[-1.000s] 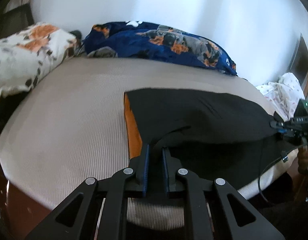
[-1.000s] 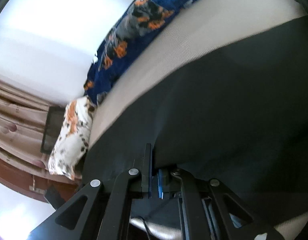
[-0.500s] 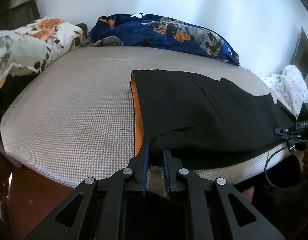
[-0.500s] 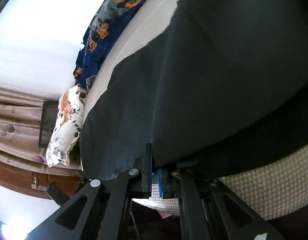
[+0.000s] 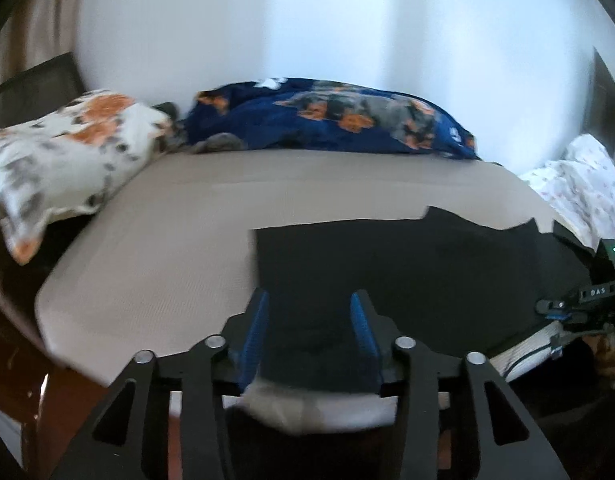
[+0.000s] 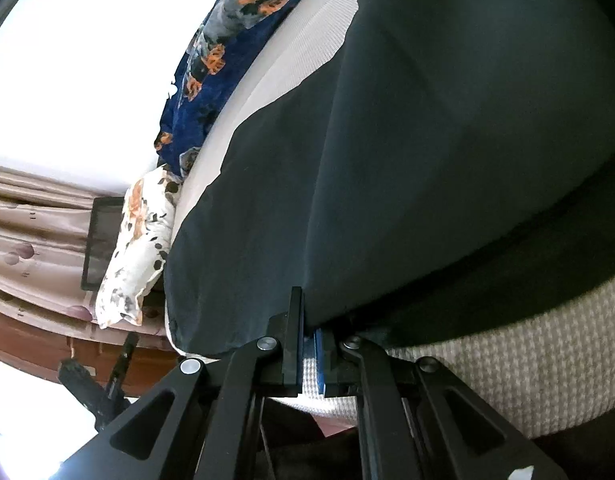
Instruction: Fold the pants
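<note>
The black pants (image 5: 419, 272) lie flat on the beige mattress (image 5: 155, 248), near its front edge. My left gripper (image 5: 307, 316) hovers over the pants' left front corner. Its jaws are opening; cloth lies between the blue pads (image 5: 254, 322), which stand apart from it. In the right wrist view the pants (image 6: 427, 160) spread away from my right gripper (image 6: 309, 332), which is shut on their edge at the mattress rim. The left wrist view catches the right gripper (image 5: 575, 304) at the far right.
A floral pillow (image 5: 63, 160) and a dark blue printed blanket (image 5: 331, 124) lie along the back by the white wall. A white flowered cloth (image 5: 579, 188) sits at the right end. Curtains (image 6: 31, 216) and the wooden bed frame (image 6: 35, 340) stand beyond the pillow.
My left gripper's jaws have spread and let go of the pants' corner, and it has drawn back and up. The pants came down flat; the orange lining no longer shows.
</note>
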{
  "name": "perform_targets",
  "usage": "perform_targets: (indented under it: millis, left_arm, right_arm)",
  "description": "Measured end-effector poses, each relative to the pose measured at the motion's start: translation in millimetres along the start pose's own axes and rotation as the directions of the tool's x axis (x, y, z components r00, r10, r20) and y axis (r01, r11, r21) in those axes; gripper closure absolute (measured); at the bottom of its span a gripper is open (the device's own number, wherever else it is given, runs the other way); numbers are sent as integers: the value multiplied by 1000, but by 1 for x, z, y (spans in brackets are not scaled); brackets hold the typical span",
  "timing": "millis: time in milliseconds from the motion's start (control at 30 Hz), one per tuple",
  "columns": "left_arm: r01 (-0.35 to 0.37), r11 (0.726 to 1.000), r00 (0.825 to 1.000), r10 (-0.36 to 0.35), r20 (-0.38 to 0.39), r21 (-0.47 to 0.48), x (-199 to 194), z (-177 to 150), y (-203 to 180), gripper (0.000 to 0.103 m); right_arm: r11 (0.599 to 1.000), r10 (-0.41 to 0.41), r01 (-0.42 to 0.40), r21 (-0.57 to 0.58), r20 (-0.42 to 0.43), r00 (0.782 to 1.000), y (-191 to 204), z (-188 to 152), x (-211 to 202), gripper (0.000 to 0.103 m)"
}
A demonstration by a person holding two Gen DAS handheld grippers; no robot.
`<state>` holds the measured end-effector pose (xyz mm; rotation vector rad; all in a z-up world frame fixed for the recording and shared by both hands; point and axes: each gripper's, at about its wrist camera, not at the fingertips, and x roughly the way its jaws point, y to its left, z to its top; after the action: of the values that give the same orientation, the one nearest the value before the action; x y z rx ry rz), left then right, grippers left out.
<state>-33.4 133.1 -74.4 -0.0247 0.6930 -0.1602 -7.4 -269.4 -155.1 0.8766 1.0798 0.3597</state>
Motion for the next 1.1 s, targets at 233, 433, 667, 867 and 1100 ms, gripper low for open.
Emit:
perform_targets:
  millis: [233,433,667,867,1100]
  left_arm:
    - [72,997,994,-70,-81,29,52,2,-39,56]
    - [95,995,990,-91,-108,32,75,-1,-55,56]
    - [79,996,987,-72,-146,44,89,-17,-57,56]
    - [67,997,988,-59,-145,49,91,-19,-60,56]
    - [64,997,986,-55,-160,52,93,-17,-62,54]
  right_arm:
    - [1000,15,-15,1,0,1000,-3,-2,-7,98]
    - [999,49,-49,-7,1,999,-9,-4,-13,99]
    - [991,112,-120,50,142,984,-40,14,-60,84]
    - [974,64,-135,180,353,933,-103,45,-128,65]
    - [947,-308,220,233,476,824,-141,89,-193,65]
